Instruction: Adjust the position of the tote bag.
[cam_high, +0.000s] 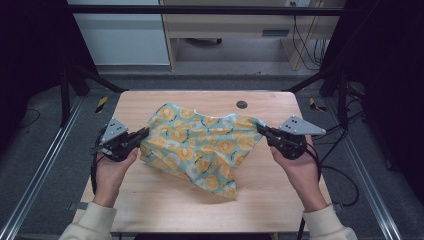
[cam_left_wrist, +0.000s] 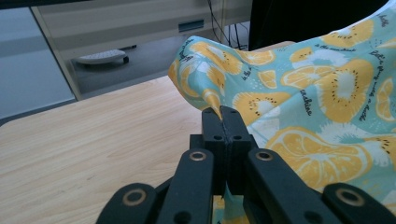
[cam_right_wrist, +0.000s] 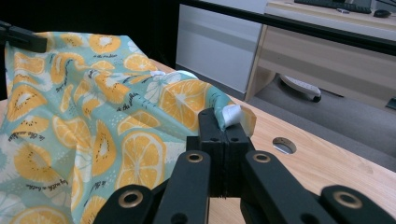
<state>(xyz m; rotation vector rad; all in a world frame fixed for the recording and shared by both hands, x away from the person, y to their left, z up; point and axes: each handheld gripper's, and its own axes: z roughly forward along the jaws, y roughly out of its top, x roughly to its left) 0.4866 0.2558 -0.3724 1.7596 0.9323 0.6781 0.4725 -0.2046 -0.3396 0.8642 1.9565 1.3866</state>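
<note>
- One table (cam_high: 150, 200) carries everything: its pale wood top lies under your hands, with a small round hole (cam_high: 242, 104) near the far edge at about 12 o'clock.
- One cloth (cam_high: 200, 145), teal with orange fruit slices, is stretched across the middle of the table; its long axis runs from 9 o'clock to 3 o'clock between your two tools, and its loose lower part sags to the wood toward 5 o'clock.
- Your left gripper (cam_high: 142, 134) sits at 9 o'clock of the cloth, jaws pressed together on the left edge; in the left gripper view a pinch of fabric comes up between the black jaws of that gripper (cam_left_wrist: 225, 114).
- Your right gripper (cam_high: 262, 129) sits at 3 o'clock, jaws likewise clamped on the opposite corner (cam_right_wrist: 233, 116), which shows its white underside in the right gripper view.
- Both hands are about equally near, so I judge that the next move depends on keeping that 9-to-3 line taut while the hanging part at 5 o'clock is dealt with.
</note>
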